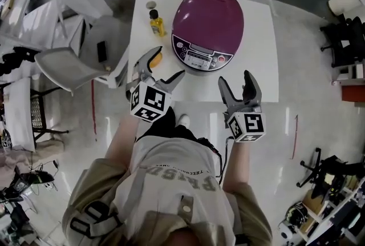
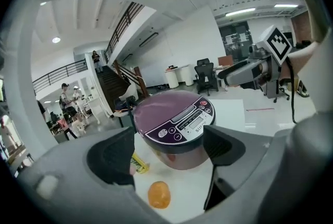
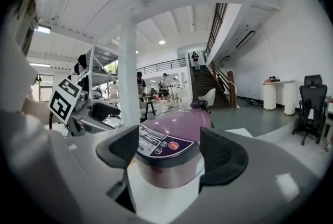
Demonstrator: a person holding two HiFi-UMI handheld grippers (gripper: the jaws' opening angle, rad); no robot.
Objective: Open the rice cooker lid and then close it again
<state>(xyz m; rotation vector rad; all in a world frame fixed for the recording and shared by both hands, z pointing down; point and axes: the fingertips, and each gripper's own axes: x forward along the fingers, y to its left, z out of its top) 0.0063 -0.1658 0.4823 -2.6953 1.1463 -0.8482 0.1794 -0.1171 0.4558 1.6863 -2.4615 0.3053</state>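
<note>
We see one rice cooker (image 1: pixel 208 25), purple on top, standing on the far half of the one white bench (image 1: pixel 259 68). Its lid is down and its control panel is turned toward us. Left of it on the bench stand one small yellow bottle (image 1: pixel 156 25) and, nearer to us, one round orange thing (image 2: pixel 158 194). We hold two grippers in front of the cooker, both apart from it. The left gripper (image 1: pixel 169 62), near the orange thing, has its jaws wide open with nothing between them. The right gripper (image 1: pixel 234 77) also has open, empty jaws, over the near bench edge.
</note>
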